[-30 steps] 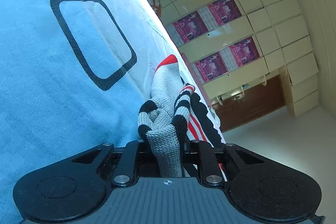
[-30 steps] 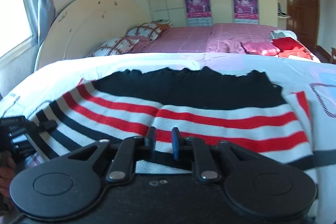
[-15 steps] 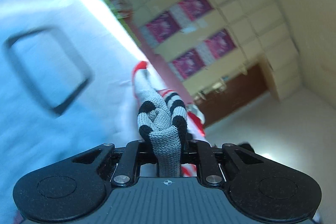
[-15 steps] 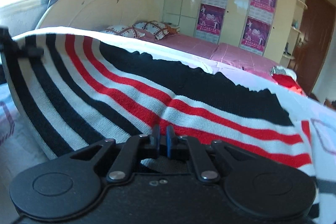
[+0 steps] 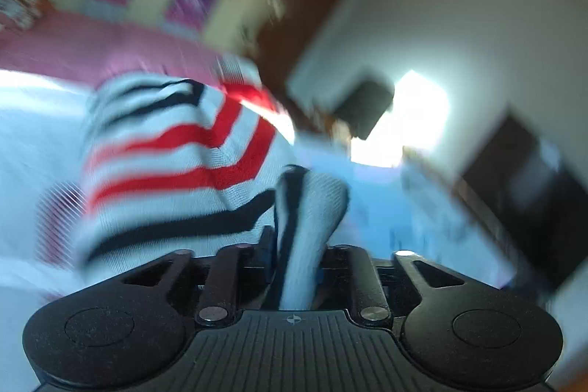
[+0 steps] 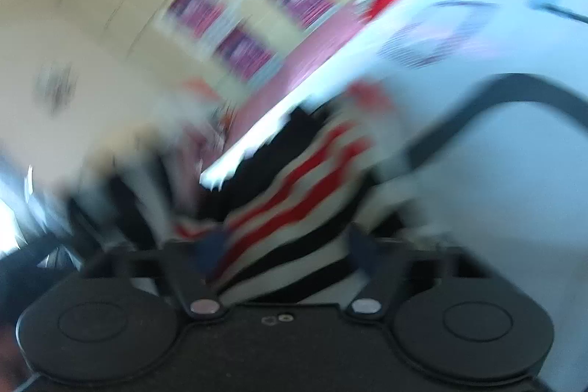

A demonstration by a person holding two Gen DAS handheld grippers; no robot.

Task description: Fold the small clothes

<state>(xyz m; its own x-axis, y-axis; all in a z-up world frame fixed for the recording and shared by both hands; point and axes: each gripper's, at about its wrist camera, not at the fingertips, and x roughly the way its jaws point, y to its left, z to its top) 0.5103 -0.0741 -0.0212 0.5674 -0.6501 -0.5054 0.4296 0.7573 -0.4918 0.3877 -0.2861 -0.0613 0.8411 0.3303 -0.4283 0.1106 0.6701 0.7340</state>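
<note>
Left gripper [image 5: 294, 245] is clamped tight on a bunched fold of the striped knit garment [image 5: 176, 164], the cloth pinched up between its fingers. Right gripper [image 6: 283, 245] has its fingers [image 6: 211, 250] spread wide apart, with the same garment [image 6: 294, 204] lying between them; whether they press on it I cannot tell through the blur.

Only the left wrist view shows the far side of the room: a brown door [image 5: 294, 10], a bright window [image 5: 404, 120] and a dark shape at the right edge that is too smeared to name. Only the right wrist view shows the white sheet [image 6: 496, 171] with its dark looping print close beside the garment on the right.

Both views catch the pink bed [image 5: 92, 50] and the cream wardrobe with purple posters [image 6: 250, 13] behind it.

Open sheet lies to the left of the garment in the left wrist view and to the right of it in the right wrist view.

As for the garment, it is white knit with 2 red stripes and black stripes, crumpled and lying on the sheet, one end raised in the left gripper.
</note>
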